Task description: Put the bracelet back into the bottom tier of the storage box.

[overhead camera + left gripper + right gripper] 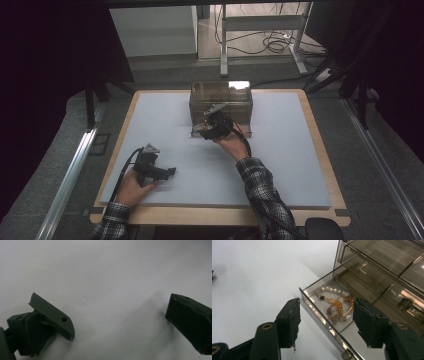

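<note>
Both tongs stand released, their jaws spread with nothing between them. At the near left of the mat (280,165), the left gripper (120,317) rests low over bare surface, well apart from the work. Ahead of it and to its right, the right gripper (325,322) hangs over the pulled-out bottom drawer (329,328) of a smoky clear drawer box (221,102); its left jaw stands outside the drawer's front wall, its right jaw over the drawer's inside. Just beyond and between those jaws lies a bead bracelet (337,303), pearl and amber-toned beads coiled against the drawer's floor.

The work in hand looks like lifting that bracelet out, or having just set it in; I cannot tell which.

Risks, as I judge them: the jaws straddle the thin front wall, so closing now would pinch the wall instead of the beads and could tug the light box across the mat. A bite on a single bead might let the strand slip free or stretch its cord. Coming down steeply could also knock the upper drawers hanging just beyond the right jaw.
</note>
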